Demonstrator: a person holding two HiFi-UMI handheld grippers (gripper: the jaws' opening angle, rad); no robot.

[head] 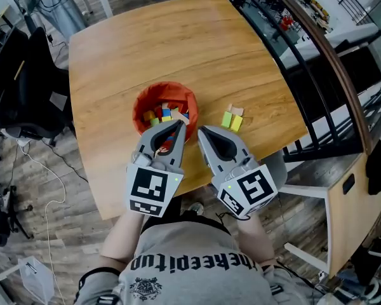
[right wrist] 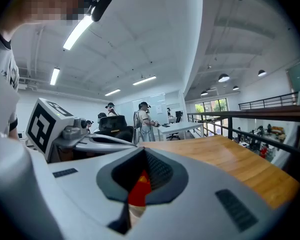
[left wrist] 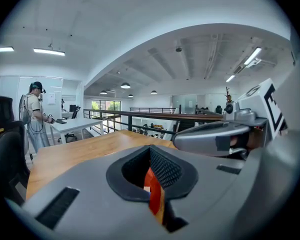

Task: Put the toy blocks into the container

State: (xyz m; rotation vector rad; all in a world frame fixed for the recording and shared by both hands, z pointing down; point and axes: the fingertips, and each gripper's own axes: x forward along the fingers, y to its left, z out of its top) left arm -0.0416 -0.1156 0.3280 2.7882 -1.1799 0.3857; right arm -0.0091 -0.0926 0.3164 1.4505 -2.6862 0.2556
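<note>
An orange container (head: pixel 147 101) holding several coloured toy blocks (head: pixel 166 112) stands on the wooden table (head: pixel 178 43). My left gripper (head: pixel 178 128) reaches over the container's near rim, jaws shut with nothing between them. In the left gripper view, the orange of the container (left wrist: pixel 153 190) shows through the opening of the jaws. My right gripper (head: pixel 201 131) is just to the right of the container, also shut and holding nothing. Three loose blocks lie on the table to the right: a green block (head: pixel 227 119), a yellow block (head: pixel 235 123) and a tan block (head: pixel 237 111).
The table's near edge (head: pixel 197 192) is right under both grippers. A black railing (head: pixel 317 56) runs along the right side. A black office chair (head: pixel 25 88) stands at the left. A person (left wrist: pixel 34 114) stands by a white desk far beyond the table.
</note>
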